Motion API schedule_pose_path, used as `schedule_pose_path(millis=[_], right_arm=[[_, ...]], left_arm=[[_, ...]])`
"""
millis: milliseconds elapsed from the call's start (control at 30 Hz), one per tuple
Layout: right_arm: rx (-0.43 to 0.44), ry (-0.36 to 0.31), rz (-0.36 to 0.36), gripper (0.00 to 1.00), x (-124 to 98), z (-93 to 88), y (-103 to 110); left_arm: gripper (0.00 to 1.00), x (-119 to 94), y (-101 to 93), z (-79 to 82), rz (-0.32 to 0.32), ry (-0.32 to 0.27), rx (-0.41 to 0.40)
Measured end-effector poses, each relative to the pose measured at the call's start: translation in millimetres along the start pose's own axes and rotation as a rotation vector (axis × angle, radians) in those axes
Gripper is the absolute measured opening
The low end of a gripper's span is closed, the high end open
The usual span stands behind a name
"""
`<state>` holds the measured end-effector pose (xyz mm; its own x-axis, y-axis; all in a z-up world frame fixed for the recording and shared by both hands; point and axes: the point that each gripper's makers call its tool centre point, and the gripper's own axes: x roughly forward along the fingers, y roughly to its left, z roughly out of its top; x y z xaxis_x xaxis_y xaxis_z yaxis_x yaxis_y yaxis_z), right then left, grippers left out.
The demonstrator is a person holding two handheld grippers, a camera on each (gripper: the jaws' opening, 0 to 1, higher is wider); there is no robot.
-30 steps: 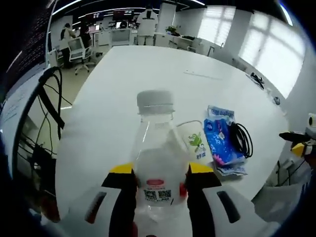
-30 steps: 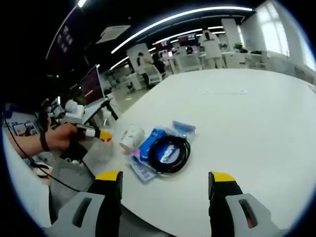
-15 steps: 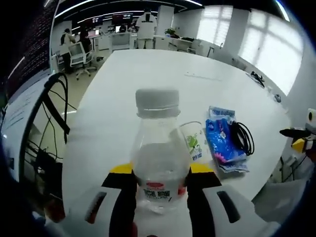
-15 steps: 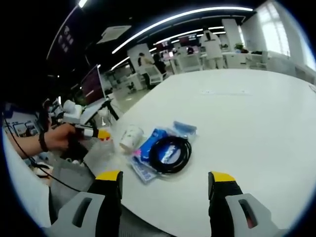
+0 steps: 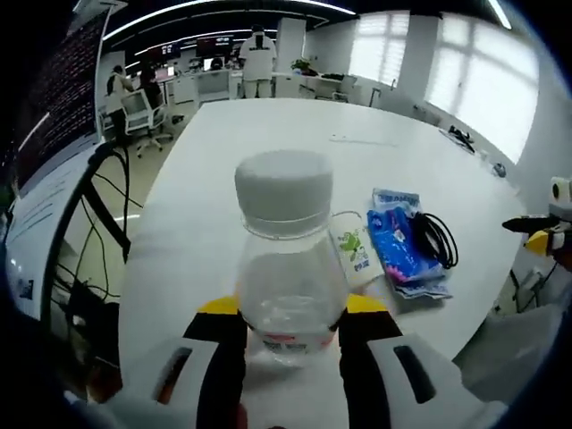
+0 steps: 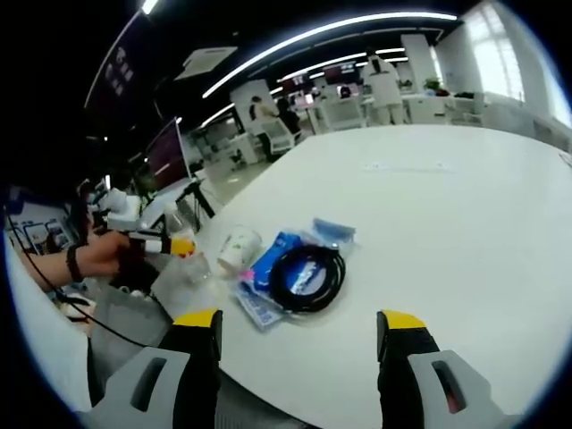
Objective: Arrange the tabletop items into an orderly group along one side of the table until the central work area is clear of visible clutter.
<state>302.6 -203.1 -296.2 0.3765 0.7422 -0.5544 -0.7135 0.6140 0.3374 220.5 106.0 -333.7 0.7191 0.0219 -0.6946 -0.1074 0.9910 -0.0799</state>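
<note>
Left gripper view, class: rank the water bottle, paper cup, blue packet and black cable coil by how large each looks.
1. Water bottle, largest, though nearest the camera.
2. Blue packet.
3. Paper cup and black cable coil: too alike to rank.

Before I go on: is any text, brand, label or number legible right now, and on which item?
Nothing reads clearly.
Water bottle in the left gripper: red label, print too blurred.
Paper cup: green drawing, no legible words.
Blue packet under the black cable coil: white lettering too small.
Monitors in the background: too small.
</note>
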Motion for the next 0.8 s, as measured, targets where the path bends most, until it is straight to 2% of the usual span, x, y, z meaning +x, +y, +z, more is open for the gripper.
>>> schedule_pose_path(millis=[267,467,800], right_arm=[[-0.002,-0.003,0.004,0.72,0,-0.2,0],[-0.005,-0.005,0.001,0.72,-2,0.2,-2],[-0.007,-0.011,-0.004,0.72,-6,0.2,-2]], left_arm=[[0.40,-7,-3.3,-9.8,0.013,0.000,0.039],[0.39,-9,-7.8,-19.1,0.024,-0.004,0.039],[0.40,-6,-8.2,-20.6,0.032,-0.013,0.044]])
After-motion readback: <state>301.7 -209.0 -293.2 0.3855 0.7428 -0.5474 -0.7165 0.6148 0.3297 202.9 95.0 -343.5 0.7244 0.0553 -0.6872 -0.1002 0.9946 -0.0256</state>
